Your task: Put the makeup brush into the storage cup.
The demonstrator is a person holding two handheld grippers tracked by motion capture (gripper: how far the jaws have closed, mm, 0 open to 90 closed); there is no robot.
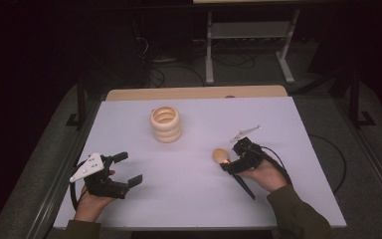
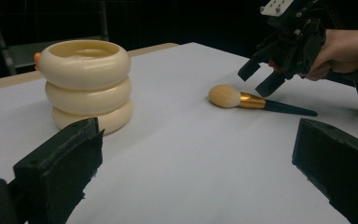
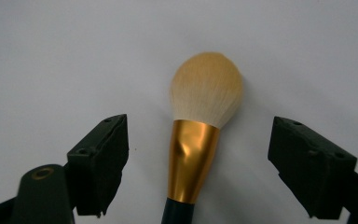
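Right gripper [image 3: 193, 168] open, jaws straddling the gold ferrule of a makeup brush [image 3: 200, 121] lying on the white table [image 1: 189, 194] | left gripper [image 1: 122, 172] open, idle | ringed holder [image 1: 165, 123] stands apart | likely next: close on ferrule, lift.

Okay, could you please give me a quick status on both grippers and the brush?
Right gripper open, jaws either side of the makeup brush. Brush flat on table. Left gripper open, empty. Ringed holder stands well apart.
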